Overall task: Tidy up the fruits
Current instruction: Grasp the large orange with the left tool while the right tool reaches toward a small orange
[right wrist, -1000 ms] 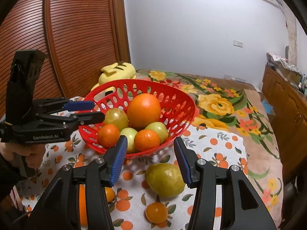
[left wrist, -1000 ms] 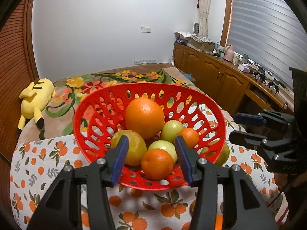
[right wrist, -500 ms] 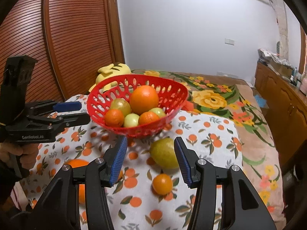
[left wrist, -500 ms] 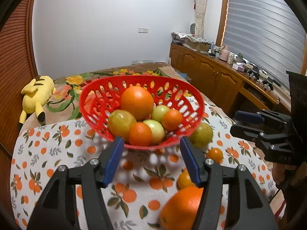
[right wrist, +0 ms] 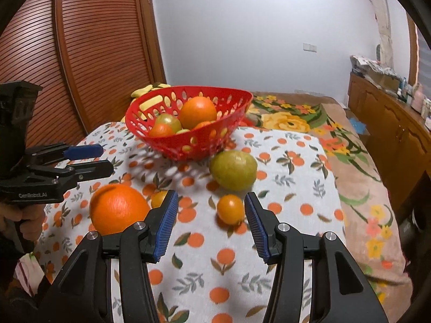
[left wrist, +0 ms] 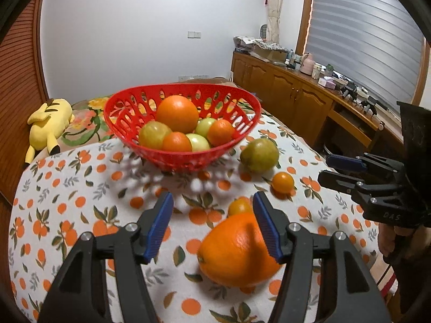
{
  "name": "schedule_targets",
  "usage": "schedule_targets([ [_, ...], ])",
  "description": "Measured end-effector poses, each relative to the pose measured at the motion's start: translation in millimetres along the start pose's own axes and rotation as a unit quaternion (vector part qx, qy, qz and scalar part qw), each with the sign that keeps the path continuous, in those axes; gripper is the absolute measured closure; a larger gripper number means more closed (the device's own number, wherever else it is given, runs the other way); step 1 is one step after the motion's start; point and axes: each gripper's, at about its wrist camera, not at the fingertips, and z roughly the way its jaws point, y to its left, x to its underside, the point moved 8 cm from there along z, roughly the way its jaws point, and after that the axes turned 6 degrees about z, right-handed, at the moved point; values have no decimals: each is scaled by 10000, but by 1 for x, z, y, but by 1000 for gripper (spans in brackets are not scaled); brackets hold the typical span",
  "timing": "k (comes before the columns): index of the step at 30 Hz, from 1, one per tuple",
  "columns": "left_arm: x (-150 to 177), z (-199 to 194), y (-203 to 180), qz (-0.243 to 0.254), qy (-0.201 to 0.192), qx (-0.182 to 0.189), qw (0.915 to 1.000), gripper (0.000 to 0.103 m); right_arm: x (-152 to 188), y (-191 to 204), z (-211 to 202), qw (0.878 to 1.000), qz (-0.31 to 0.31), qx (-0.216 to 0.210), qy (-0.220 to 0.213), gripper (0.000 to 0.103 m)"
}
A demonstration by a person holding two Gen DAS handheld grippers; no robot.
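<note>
Both pairs of jaws stand apart and hold nothing. On the left gripper [left wrist: 212,224] they hang over the tabletop [left wrist: 67,188], the right-hand jaw overlapping the large orange [left wrist: 237,250] in my view; whether it touches the peel I cannot tell. On the right gripper [right wrist: 211,219] they frame the small orange [right wrist: 230,209], which sits just inside the right-hand jaw, off centre.

Findings on the fruit: the red basket [left wrist: 126,107] at the far middle of the tabletop already carries a big orange, two smaller ones and three greenish fruits. Four pieces lie outside it: the large orange, the small orange, a second small orange [left wrist: 239,206] just beyond the large one, and a green-yellow fruit [right wrist: 233,170] close beside the basket.

Assessment: each gripper appears lined up low and open on the loose fruit nearest its own side, presumably so that either can close without crossing the other. The task looks a little over half done. Neither fruit is centred between its jaws; I judge a sideways correction is needed before closing, or the round fruit may roll away on the cloth.
</note>
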Motion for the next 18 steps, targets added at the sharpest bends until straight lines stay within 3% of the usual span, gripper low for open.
schedule_targets([
  [18,17,3,-12,0,159,114,9998,41,40,-10,15,9993,338,79,163,49],
])
